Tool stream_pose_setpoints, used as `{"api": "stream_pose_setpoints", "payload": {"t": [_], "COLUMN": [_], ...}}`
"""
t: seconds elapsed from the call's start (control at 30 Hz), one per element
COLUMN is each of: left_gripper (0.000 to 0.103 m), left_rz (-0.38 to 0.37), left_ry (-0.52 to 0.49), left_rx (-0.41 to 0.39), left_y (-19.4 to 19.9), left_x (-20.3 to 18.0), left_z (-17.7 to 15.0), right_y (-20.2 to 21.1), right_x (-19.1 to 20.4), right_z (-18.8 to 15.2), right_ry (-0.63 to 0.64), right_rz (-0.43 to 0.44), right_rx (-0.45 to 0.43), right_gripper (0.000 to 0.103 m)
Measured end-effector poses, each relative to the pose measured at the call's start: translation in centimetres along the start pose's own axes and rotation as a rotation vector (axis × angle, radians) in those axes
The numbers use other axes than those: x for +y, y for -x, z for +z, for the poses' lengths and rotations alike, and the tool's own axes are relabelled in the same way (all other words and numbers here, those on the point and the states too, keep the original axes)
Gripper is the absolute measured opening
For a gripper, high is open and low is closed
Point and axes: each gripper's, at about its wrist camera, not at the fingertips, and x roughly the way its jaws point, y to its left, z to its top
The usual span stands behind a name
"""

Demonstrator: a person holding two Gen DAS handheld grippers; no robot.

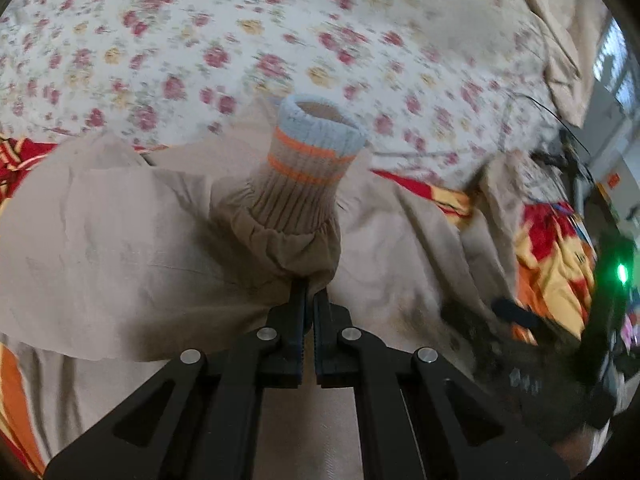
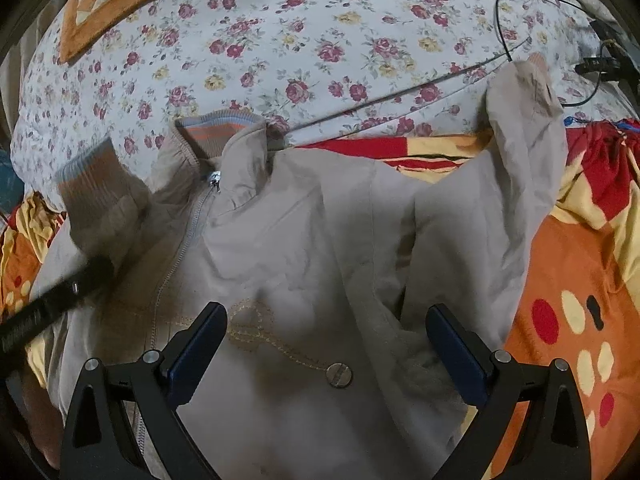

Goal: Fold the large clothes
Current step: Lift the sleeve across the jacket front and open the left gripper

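Note:
A beige jacket (image 2: 304, 240) lies spread face up on the bed, zipper at left, collar at the far edge. My left gripper (image 1: 310, 292) is shut on its sleeve (image 1: 288, 248) just below the ribbed cuff (image 1: 316, 144), which has orange and light blue stripes and stands lifted above the jacket body. That cuff (image 2: 94, 184) and the left gripper (image 2: 52, 304) show at the left of the right wrist view. My right gripper (image 2: 326, 324) is open and empty, hovering over the jacket chest near a metal button (image 2: 339, 374). The other sleeve (image 2: 524, 128) lies stretched toward the far right.
A floral sheet (image 2: 304, 40) covers the far part of the bed. A red, orange and yellow blanket (image 2: 580, 280) lies under the jacket. A black cable (image 2: 500, 20) and black devices (image 2: 600, 64) sit at the far right. An orange patterned cushion (image 2: 104, 4) lies far left.

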Motion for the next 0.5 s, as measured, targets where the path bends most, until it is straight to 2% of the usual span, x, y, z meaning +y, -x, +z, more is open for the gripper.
{"api": "stream_pose_setpoints", "payload": {"t": [0.07,0.13,0.17,0.2,0.3,0.33,0.4,0.5], "left_gripper": [0.002,0.023,0.047,0.054,0.057,0.060,0.074,0.075], "left_rz": [-0.042,-0.070,-0.079,-0.081,-0.084,-0.065,0.022,0.206], "left_ry": [-0.034,-0.091,-0.106,-0.108,-0.106,-0.119,-0.148,-0.162], "left_rx": [0.012,0.075,0.131,0.174,0.132,0.109,0.062,0.013], "left_y": [-0.3,-1.5,-2.1,-2.4,0.0,1.3,3.5,6.0], "left_x": [-1.0,-1.9,-2.1,-2.0,-1.2,-0.9,0.2,3.4], "left_z": [-0.9,-1.9,-2.2,-2.4,-2.8,-3.0,-3.3,-4.1], "right_y": [0.3,0.5,0.5,0.5,0.7,1.0,1.6,1.0], "right_x": [-0.6,-0.9,-1.2,-1.4,-1.7,-1.8,-1.4,0.0], "right_z": [0.2,0.3,0.3,0.4,0.4,0.4,0.4,0.2], "right_ry": [-0.024,-0.038,-0.053,-0.065,-0.115,-0.129,-0.139,-0.094], "right_rz": [-0.016,-0.016,0.000,0.013,0.109,0.153,0.233,0.274], "right_rx": [-0.020,-0.034,-0.037,-0.037,-0.044,-0.057,-0.089,-0.059], "right_gripper": [0.100,0.100,0.100,0.100,0.100,0.100,0.100,0.100]}}
